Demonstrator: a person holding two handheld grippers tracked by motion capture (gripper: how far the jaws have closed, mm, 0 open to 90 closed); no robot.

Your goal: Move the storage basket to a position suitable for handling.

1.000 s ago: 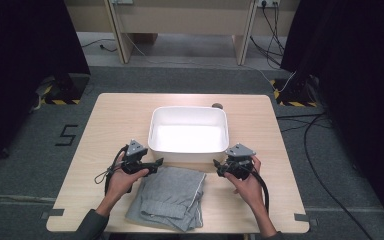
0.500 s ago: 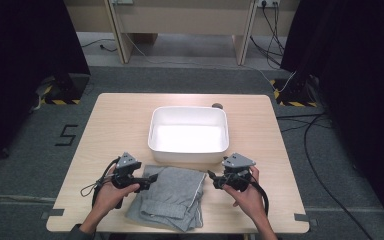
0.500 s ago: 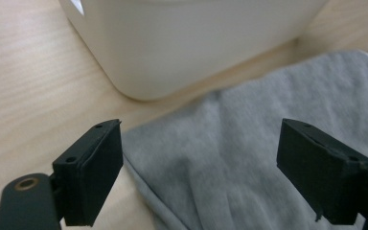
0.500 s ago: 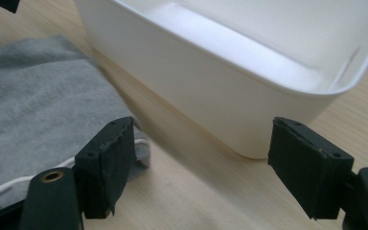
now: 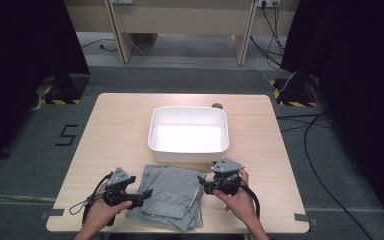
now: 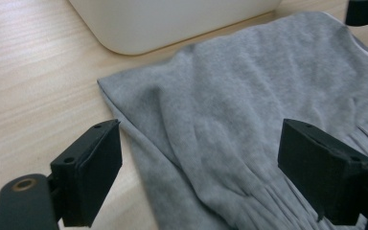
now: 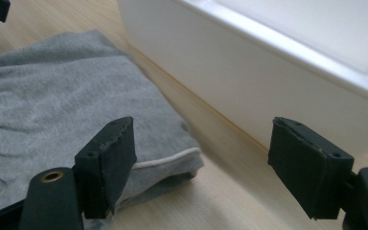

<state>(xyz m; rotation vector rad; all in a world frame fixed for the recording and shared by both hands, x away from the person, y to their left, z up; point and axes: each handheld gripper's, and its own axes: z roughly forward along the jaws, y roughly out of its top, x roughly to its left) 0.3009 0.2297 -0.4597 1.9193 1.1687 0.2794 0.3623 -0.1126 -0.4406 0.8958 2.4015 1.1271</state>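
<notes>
Grey cloth (image 5: 172,195) folded before tub (image 5: 189,131) | soft, light, limp: pinch edges | left gripper (image 5: 141,193) and right gripper (image 5: 201,183) both spread wide, empty

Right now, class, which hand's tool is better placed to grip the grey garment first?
Left, probably. The left tool stands open with the grey garment between its jaws, one jaw over the cloth. The right tool, also open, sits at the garment's corner, facing the white tub.

Bright overhead light, glare inside white bin (image 5: 188,137), dark surroundings, soft close-ups
</notes>
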